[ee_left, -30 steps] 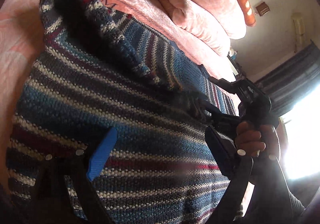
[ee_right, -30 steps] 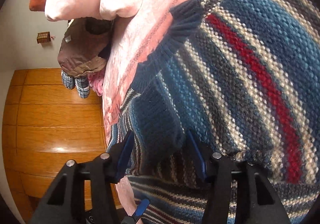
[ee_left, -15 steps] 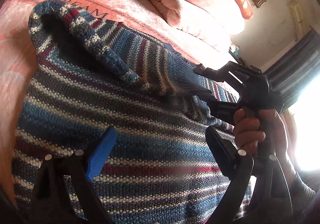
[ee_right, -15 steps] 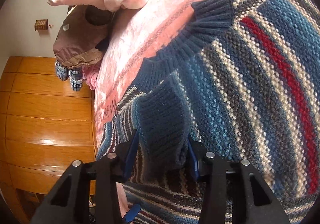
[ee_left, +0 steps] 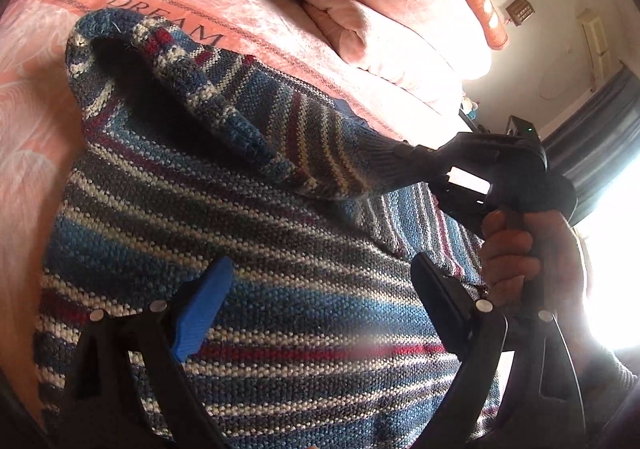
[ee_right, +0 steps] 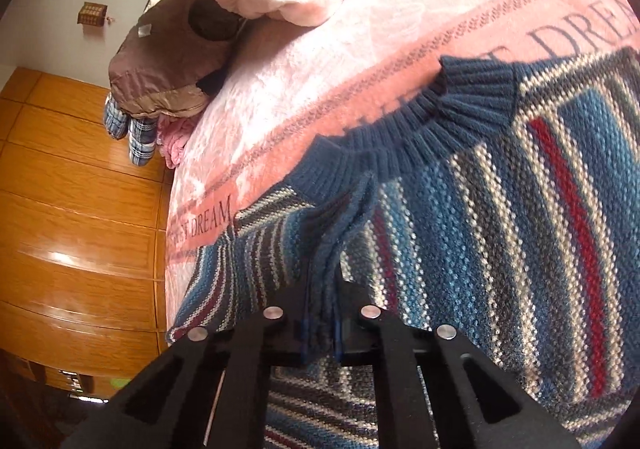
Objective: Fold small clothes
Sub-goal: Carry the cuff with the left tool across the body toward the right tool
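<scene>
Right gripper [ee_right: 322, 333] is pinching the ribbed cuff of the sleeve [ee_left: 280, 137], jaws closed on the knit, and is holding it raised over the body of the striped sweater [ee_left: 304, 313], which is lying on the pink blanket [ee_right: 320, 89]. Left gripper [ee_left: 320, 313] is hovering with jaws apart, gripping nothing. Knit is looking thick, soft and drapey, probably not slippery; cuffs and hems are seeming the best holds. Sweater's far side is running out of frame; window glare is washing out the right edge.

Pink bed [ee_right: 304, 97], striped knit sweater [ee_left: 304, 289] spread on it, folded pink duvet [ee_left: 400, 29], brown jacket [ee_right: 168, 61]
</scene>
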`<state>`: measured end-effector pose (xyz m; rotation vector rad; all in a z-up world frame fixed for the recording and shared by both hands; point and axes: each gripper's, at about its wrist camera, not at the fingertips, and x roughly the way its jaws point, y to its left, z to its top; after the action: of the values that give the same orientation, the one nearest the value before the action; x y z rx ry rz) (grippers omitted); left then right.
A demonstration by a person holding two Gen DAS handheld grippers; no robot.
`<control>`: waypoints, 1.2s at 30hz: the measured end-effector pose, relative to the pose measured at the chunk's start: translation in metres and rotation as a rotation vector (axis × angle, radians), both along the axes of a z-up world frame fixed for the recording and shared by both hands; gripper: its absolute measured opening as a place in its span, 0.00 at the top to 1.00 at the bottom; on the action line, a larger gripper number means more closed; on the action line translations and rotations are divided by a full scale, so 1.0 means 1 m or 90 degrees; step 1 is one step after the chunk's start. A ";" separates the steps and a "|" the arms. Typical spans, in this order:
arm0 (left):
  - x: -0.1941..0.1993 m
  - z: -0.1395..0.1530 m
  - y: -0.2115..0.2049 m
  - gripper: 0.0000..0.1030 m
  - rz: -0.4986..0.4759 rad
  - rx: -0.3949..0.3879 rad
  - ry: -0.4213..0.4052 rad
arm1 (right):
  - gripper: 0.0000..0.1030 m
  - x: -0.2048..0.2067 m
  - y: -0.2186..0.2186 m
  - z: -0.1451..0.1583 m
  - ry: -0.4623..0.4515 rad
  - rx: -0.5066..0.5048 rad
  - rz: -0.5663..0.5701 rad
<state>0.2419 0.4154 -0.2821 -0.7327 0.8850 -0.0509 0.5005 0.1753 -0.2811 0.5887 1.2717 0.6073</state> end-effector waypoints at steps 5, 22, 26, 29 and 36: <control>0.000 0.001 0.002 0.13 0.006 0.007 -0.004 | 0.93 0.007 0.002 0.041 -0.048 -0.020 0.019; 0.002 0.001 -0.008 0.13 -0.004 0.025 -0.005 | 0.93 0.028 -0.056 0.115 -0.129 -0.084 -0.008; 0.003 0.000 -0.007 0.13 -0.008 0.027 -0.005 | 0.93 0.025 -0.074 0.106 -0.117 -0.091 -0.018; 0.004 -0.001 -0.008 0.13 -0.009 0.029 -0.003 | 0.93 0.024 -0.087 0.093 -0.104 -0.095 -0.030; 0.006 -0.002 -0.008 0.13 -0.014 0.031 0.000 | 0.93 0.023 -0.113 0.052 -0.064 -0.118 -0.055</control>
<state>0.2475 0.4079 -0.2844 -0.6776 0.8914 -0.0483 0.5236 0.0618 -0.2295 0.4511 1.1871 0.4367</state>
